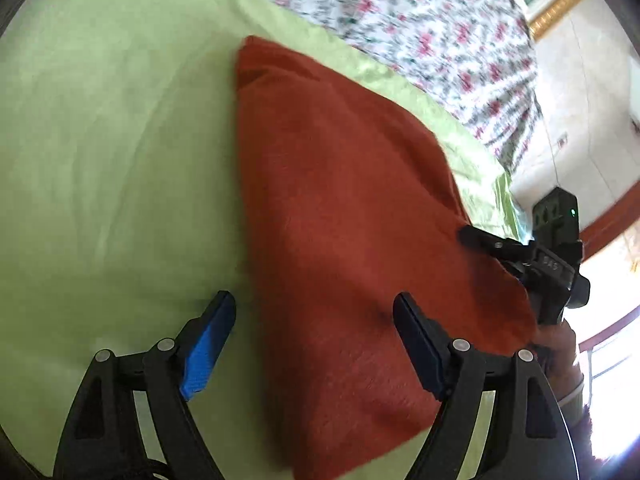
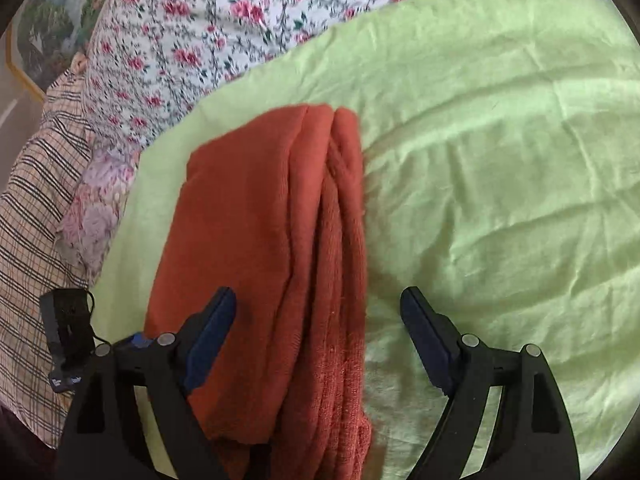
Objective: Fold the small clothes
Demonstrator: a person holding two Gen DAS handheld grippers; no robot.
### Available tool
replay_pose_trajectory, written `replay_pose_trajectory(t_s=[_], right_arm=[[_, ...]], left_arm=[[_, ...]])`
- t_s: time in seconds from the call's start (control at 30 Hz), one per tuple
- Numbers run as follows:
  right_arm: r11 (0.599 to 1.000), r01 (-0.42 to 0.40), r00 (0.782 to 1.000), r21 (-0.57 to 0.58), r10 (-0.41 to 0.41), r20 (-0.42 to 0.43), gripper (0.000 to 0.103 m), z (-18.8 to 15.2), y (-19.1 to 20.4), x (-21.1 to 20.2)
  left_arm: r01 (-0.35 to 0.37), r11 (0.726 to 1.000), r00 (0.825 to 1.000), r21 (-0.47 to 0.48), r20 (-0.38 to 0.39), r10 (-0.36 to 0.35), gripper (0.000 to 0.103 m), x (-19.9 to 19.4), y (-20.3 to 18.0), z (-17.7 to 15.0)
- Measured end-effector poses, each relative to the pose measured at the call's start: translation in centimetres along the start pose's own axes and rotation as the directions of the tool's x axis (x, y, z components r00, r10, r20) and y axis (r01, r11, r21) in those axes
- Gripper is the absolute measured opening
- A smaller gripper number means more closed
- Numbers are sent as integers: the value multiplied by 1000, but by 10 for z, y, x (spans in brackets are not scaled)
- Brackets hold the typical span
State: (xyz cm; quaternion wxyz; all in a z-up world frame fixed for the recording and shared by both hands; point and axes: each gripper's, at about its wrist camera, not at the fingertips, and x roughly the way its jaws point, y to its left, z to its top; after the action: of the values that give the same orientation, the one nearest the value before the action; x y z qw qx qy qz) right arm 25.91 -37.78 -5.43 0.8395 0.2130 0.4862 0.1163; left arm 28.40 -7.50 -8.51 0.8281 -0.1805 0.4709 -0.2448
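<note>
A rust-red knit garment (image 1: pixel 340 232) lies folded on a light green sheet (image 1: pixel 112 160). In the right wrist view the garment (image 2: pixel 264 248) shows several stacked folded edges along its right side. My left gripper (image 1: pixel 314 312) is open and empty, its jaws straddling the garment's left edge just above it. My right gripper (image 2: pixel 318 308) is open and empty over the garment's near end. The right gripper also shows in the left wrist view (image 1: pixel 520 252) at the garment's right edge, held by a hand.
A floral bedspread (image 2: pixel 192 32) lies beyond the green sheet (image 2: pixel 500 160). A checked cloth (image 2: pixel 36 200) lies at the left. The bed's edge and a tiled floor (image 1: pixel 580 100) are at the right in the left wrist view.
</note>
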Motion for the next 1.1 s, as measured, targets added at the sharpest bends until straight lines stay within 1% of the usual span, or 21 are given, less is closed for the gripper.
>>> replay_pose_trajectory(t_s=[0.03,0.07,0.1,0.13,0.17,0.2,0.23,0.3,0.4,0.47,0.63,0.7,0.73,0.8,0.87,0.9,0.93,0.97,1.03,1.07,1.1], right_arm=[[1000,10,1000,-7,-10,-6,84,-1,1,3],[1000,15,1000,-14,-16,-9,84,-1,4,5],[1000,12,1000,-21,-12,-19,79,-2,7,8],[1000,8,999,-27,-9,-31,59,-3,11,10],[1000,-6,999,-31,5,-47,48,-4,15,12],[999,-35,997,-15,34,-65,39,-5,17,15],[999,-39,997,-13,38,-62,32,-6,21,14],[999,-17,999,-44,15,-43,27,-11,34,9],[995,-86,996,-47,84,-31,25,-23,52,0],[990,-126,992,-71,123,-33,25,-36,70,-3],[961,-263,965,-84,261,-37,25,-76,114,1],[948,-310,950,-76,307,-48,25,-96,130,9],[944,-323,946,-74,319,-56,25,-101,135,13],[939,-337,939,-60,332,-85,25,-119,142,26],[946,-320,944,-47,313,-108,25,-129,143,37],[954,-296,950,-43,289,-117,25,-134,142,42],[958,-285,953,-37,279,-121,25,-136,140,44],[959,-283,953,-29,278,-119,25,-137,139,45],[962,-270,958,-32,265,-111,29,-137,138,44],[966,-254,962,-40,248,-111,30,-137,140,43],[969,-243,965,-45,237,-111,33,-136,141,43]], left_arm=[[3,1000,1000,15,-4,-3,74,4,-3,3],[1,1000,1000,31,-9,-1,57,8,-6,4],[-15,999,1000,46,-16,16,49,13,-8,6],[-24,998,1000,54,-16,24,35,16,-8,3],[-19,998,1000,62,-9,20,25,13,-9,2],[-7,998,1000,70,0,7,24,9,-10,2],[-3,997,1000,79,16,2,23,-2,-12,1],[-7,995,999,100,45,3,22,-18,-16,-1],[-24,990,996,137,92,11,22,-59,-16,-11],[-34,989,993,141,114,18,22,-93,-5,-24],[-78,990,987,121,149,59,22,-158,22,-65],[-117,987,984,115,145,99,22,-173,33,-85],[-130,986,984,105,137,115,22,-176,40,-94],[-132,989,987,61,106,125,22,-175,59,-108],[-116,993,990,12,79,114,25,-166,74,-115],[-111,994,991,-2,78,111,26,-164,77,-117],[-107,994,991,-13,84,108,31,-163,81,-117],[-108,994,990,-23,86,110,40,-162,83,-116],[-122,991,988,-48,94,126,50,-161,89,-111],[-128,990,986,-59,101,134,52,-161,92,-106],[-130,989,985,-69,103,137,52,-159,95,-100]])
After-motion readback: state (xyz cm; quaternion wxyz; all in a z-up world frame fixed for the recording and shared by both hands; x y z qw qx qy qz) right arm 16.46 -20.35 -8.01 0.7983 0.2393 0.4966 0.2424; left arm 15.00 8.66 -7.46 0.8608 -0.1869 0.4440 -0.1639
